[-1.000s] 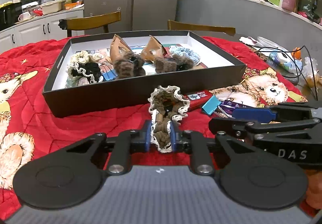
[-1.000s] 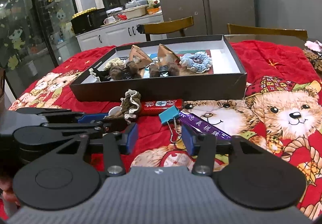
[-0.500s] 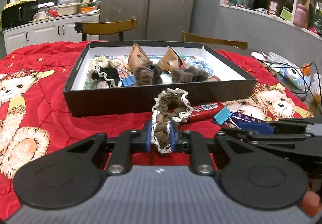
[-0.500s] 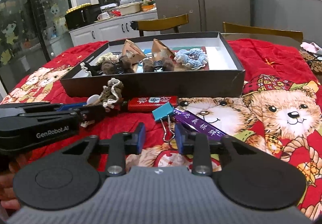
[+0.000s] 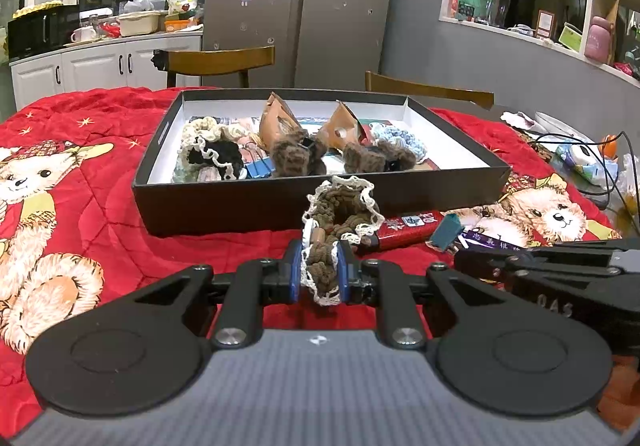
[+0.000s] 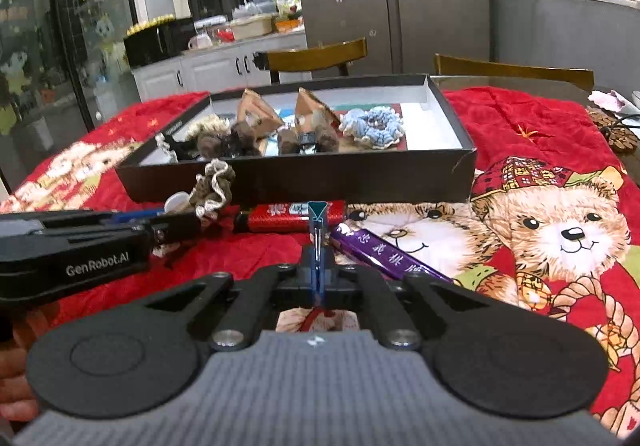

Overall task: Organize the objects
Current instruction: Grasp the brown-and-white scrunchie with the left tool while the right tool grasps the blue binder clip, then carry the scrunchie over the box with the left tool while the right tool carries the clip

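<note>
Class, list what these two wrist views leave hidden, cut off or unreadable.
- Left wrist view: the box floor, mostly covered by hair accessories.
- Right wrist view: the binder clip wire handles, buried between the right gripper pads.
- Both views: print on the purple pack, too small to read.

— How are the two views set?
— Each is taken low and close over a gripper, facing the box [image 5: 320,201] at mid frame.
— What is shared?
— The box [image 6: 296,181], red lighter [image 6: 288,215], fridge and chairs are seen in both.
</note>
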`<state>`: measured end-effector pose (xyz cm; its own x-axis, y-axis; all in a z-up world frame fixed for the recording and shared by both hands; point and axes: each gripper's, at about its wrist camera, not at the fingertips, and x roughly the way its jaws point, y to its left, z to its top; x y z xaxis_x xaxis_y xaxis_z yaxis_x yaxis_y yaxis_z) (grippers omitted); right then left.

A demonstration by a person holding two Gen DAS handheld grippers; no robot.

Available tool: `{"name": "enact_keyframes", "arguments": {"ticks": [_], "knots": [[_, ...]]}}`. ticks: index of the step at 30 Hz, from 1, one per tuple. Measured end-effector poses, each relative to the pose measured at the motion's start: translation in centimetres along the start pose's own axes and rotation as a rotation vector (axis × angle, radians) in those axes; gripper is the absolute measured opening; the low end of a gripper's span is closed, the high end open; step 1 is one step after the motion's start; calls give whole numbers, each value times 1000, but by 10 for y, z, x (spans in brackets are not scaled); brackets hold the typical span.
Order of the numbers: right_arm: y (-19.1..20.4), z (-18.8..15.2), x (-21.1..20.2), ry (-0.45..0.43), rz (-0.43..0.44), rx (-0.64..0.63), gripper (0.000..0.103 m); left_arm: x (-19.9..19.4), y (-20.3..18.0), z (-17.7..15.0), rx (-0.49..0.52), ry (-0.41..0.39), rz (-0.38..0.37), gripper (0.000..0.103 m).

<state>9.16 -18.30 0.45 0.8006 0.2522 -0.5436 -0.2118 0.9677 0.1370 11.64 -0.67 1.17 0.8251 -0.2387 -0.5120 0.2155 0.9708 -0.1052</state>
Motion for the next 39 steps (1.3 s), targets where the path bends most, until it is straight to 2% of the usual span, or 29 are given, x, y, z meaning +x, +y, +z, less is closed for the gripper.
{"name": "enact_keyframes", "arguments": {"ticks": [11, 18, 24, 29, 34, 39], "knots": [[2, 5, -15, -91, 31, 1, 2, -5, 0, -1, -3, -25, 13, 21], [2, 19, -32, -165, 37, 43, 2, -19, 0, 2, 12, -98, 5, 21], [10, 36, -43, -200, 69, 72, 3, -42, 8, 20, -34, -153, -19, 21], [18, 59, -54, -243, 113, 76, 2, -52, 13, 34, -41, -174, 10, 21], [28, 86, -60, -280, 140, 58, 3, -60, 15, 55, -22, -211, 68, 21], [35, 116, -58, -313, 168, 78, 3, -68, 22, 83, -48, -252, 79, 21]]}}
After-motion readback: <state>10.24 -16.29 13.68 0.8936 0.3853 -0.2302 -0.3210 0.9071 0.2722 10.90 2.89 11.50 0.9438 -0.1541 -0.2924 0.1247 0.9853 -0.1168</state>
